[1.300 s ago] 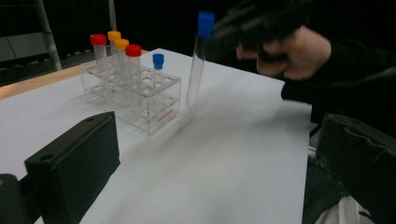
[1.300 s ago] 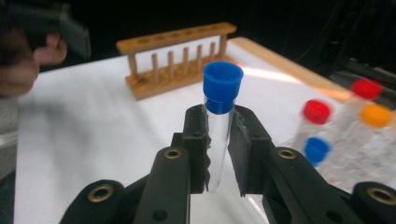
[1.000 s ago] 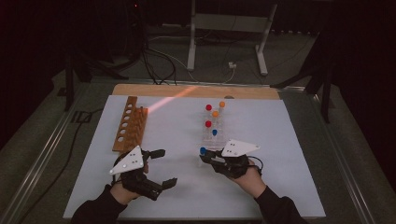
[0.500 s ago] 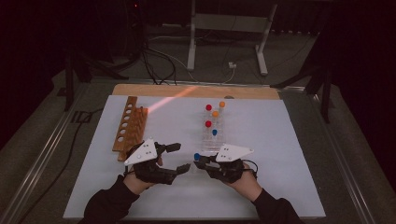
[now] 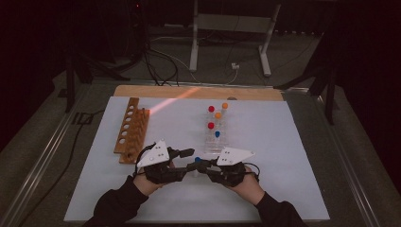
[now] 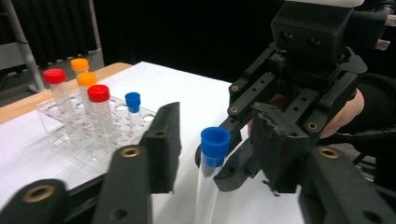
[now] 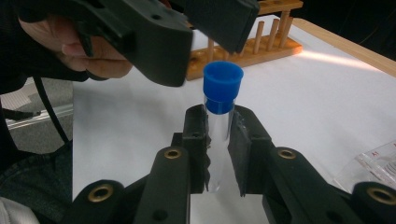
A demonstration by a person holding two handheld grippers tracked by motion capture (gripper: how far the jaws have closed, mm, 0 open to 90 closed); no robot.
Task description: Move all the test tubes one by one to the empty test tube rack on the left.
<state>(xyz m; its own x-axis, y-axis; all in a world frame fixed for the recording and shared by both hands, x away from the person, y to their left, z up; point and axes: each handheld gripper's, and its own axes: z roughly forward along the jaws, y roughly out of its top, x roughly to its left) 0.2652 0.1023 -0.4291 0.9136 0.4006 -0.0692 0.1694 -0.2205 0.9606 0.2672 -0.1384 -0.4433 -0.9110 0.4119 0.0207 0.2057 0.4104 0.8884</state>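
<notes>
Blue-capped tube (image 7: 219,100) clamped by right gripper (image 7: 218,135) (upright); left gripper (image 6: 217,154) closing.

We look down and forward from above the near edge of the table (image 5: 283,142), well back, taking in its whole top. The left gripper view sits low and close, facing toward three o'clock along its own tongs (image 6: 205,154). The right gripper view, equally close, faces toward nine o'clock. Both share the blue-capped tube (image 7: 222,93), which lies at six o'clock from the high view's centre.
</notes>
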